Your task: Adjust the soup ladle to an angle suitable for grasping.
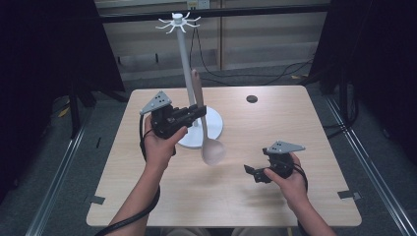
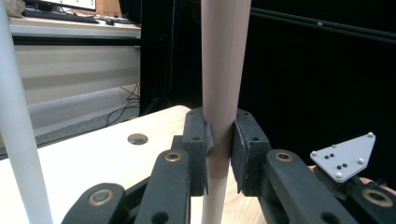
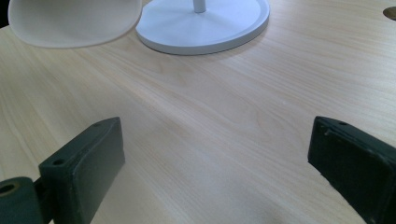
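- Starting at the left of the high view, the left gripper (image 1: 200, 112) is seen left of centre, held in the person's left hand (image 1: 160, 145), its fingers (image 2: 198, 144) clamped on the handle of a pale spoon (image 1: 210, 147).
- The spoon is held nearly upright, handle up and bowl down; the bowl lies just below centre of the frame, in front of the stand's base, and whether it touches the bench (image 1: 275, 123) cannot be told.
- A white hook stand (image 1: 186, 64) is found just behind the spoon, its round base on the bench and its hooks at the upper centre.
- A small dark hole (image 1: 252, 99) is seen in the bench right of centre, near the far edge.
- At the lower right, the right gripper (image 1: 252, 172) is held low over the bench, its fingers (image 3: 84, 163) spread wide with nothing between them, well apart from the spoon.
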Demonstrator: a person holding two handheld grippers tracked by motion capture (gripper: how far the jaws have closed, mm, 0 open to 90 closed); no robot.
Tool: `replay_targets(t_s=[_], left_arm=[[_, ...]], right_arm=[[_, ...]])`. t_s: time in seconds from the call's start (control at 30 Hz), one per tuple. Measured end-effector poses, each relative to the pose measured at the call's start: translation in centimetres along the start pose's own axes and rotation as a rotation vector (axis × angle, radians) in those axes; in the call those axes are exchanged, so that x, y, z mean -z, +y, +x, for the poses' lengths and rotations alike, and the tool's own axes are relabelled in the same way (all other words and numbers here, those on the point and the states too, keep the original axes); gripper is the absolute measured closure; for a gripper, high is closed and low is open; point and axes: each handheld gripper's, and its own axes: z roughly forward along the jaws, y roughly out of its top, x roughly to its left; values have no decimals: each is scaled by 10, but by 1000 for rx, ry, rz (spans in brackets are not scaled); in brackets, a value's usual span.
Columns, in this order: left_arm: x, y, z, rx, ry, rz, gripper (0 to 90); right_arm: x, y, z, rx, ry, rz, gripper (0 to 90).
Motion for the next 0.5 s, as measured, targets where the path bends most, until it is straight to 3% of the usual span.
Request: replay_targets(t_s=[0.5], left_arm=[[1,25,7,-22,10,8,774]], right_arm=[[1,-2,-1,-11,-4,1,36]])
